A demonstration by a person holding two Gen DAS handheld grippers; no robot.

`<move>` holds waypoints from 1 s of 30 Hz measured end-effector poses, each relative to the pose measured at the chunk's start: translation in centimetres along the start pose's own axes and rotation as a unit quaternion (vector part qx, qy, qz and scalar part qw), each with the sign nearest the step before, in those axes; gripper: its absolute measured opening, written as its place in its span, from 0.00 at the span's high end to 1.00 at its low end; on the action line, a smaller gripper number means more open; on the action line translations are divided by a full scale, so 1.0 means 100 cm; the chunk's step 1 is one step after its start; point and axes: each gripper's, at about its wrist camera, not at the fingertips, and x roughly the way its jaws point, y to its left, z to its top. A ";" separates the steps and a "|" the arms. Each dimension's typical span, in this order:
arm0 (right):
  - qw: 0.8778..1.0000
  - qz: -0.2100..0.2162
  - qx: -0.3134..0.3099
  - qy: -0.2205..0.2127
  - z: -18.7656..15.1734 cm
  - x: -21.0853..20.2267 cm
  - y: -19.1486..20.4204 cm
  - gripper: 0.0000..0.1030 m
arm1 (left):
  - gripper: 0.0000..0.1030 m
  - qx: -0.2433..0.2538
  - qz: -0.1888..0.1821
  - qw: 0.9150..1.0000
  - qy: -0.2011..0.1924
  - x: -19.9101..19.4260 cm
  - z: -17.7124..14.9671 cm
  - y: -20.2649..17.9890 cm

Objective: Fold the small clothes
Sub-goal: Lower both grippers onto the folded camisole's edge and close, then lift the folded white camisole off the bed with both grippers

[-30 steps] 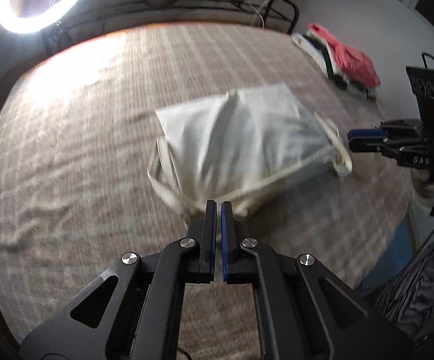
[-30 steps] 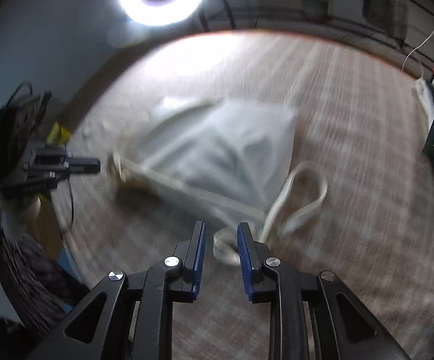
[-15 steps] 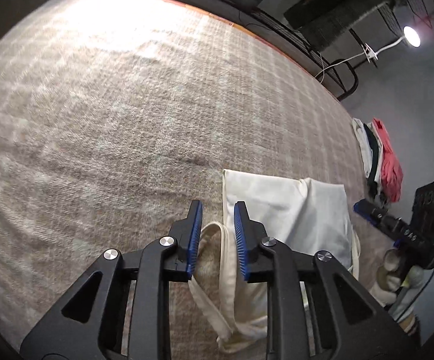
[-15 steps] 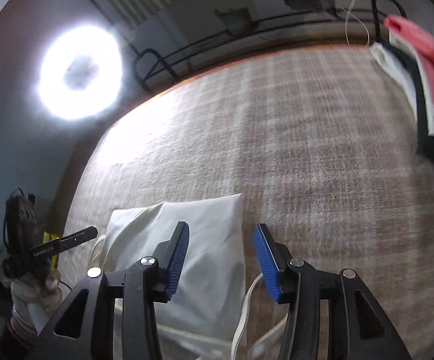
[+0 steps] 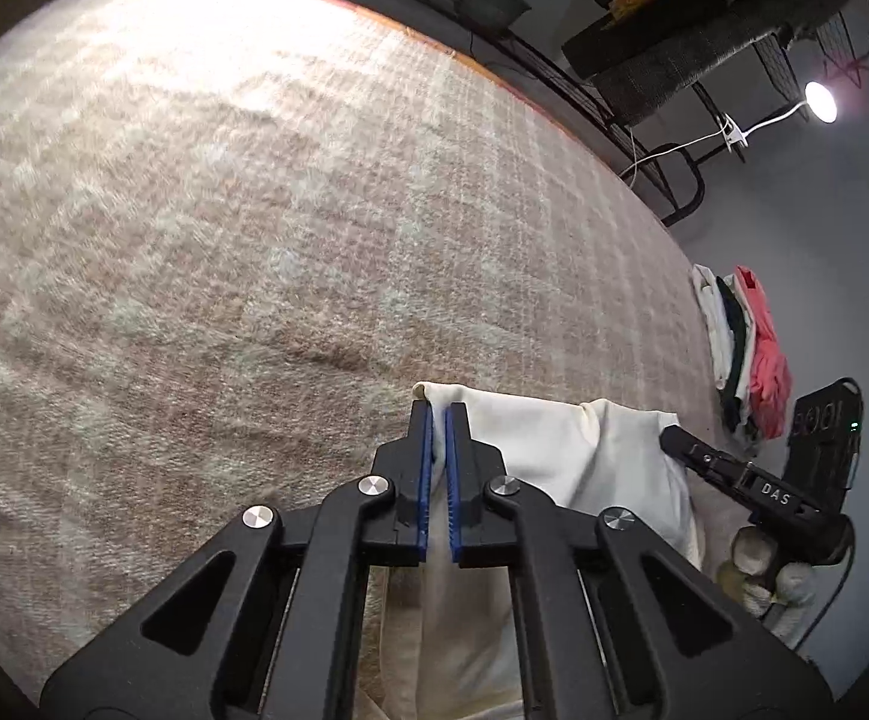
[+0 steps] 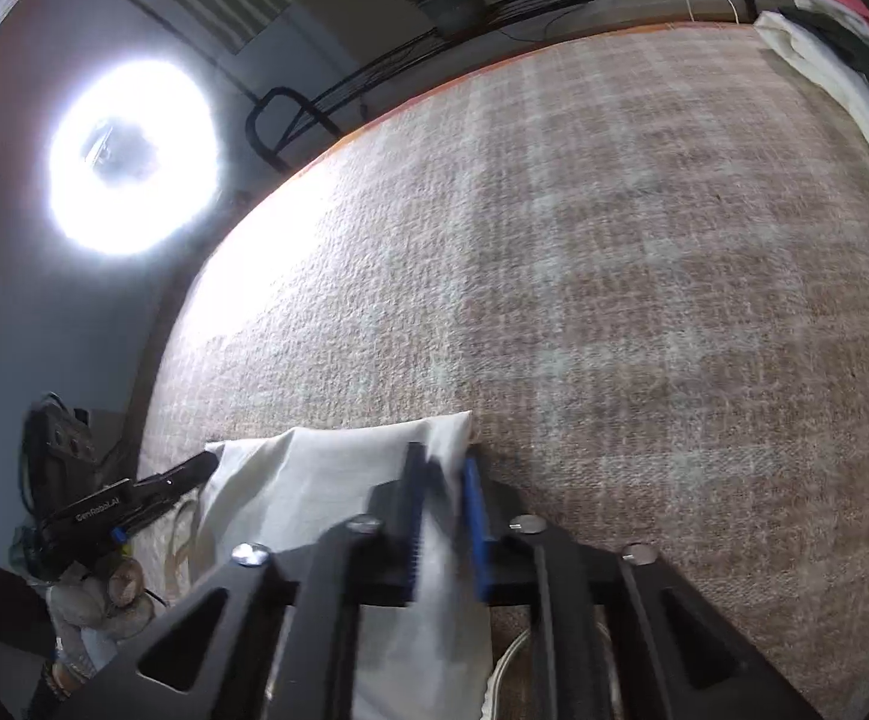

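Note:
A cream cloth bag [image 5: 560, 456] with long strap handles lies on the plaid blanket [image 5: 224, 228]. My left gripper [image 5: 436, 414] is shut on the bag's far left corner. In the right wrist view my right gripper [image 6: 442, 468] is closing over the bag's far right corner [image 6: 440, 432], with cloth between the blue pads; motion blur hides whether it grips. The right gripper also shows in the left wrist view [image 5: 674, 438]. The left gripper also shows in the right wrist view [image 6: 206, 463].
A stack of folded clothes [image 5: 746, 348], white, dark green and pink, lies at the blanket's right edge. A ring light [image 6: 131, 159] glares at far left. A metal rack [image 5: 662, 168] stands behind the blanket.
Both grippers have moved down to the bag's far corners. The left jaws have closed on the left corner. The right jaws have narrowed around the right corner.

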 end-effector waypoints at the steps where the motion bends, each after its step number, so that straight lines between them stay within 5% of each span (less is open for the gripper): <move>1: 1.000 -0.006 -0.009 -0.002 0.000 0.000 0.003 0.98 | 0.99 0.000 0.003 1.000 -0.007 -0.003 -0.002 0.000; 10: 0.997 -0.059 -0.038 -0.008 0.000 -0.001 0.014 0.98 | 0.98 0.040 0.066 0.997 -0.027 -0.003 -0.003 -0.004; 11: 0.996 -0.084 -0.042 -0.010 0.002 0.001 0.018 0.97 | 0.98 0.047 0.101 0.993 -0.043 -0.008 -0.003 -0.005; 14: 0.986 -0.159 -0.049 -0.022 0.004 -0.007 0.018 0.93 | 0.98 0.038 0.092 0.994 -0.048 -0.023 -0.003 0.002; 21: 0.987 -0.050 -0.151 -0.024 -0.028 -0.040 0.058 0.80 | 0.98 0.167 0.057 0.984 -0.012 -0.037 -0.045 -0.035; 25: 0.977 -0.038 -0.207 0.030 -0.060 -0.028 0.074 0.80 | 0.98 0.222 0.066 0.972 0.048 -0.028 -0.083 -0.040; 30: 0.964 -0.039 -0.250 0.084 -0.102 -0.032 0.070 0.80 | 0.98 0.269 0.065 0.958 0.079 -0.056 -0.125 -0.037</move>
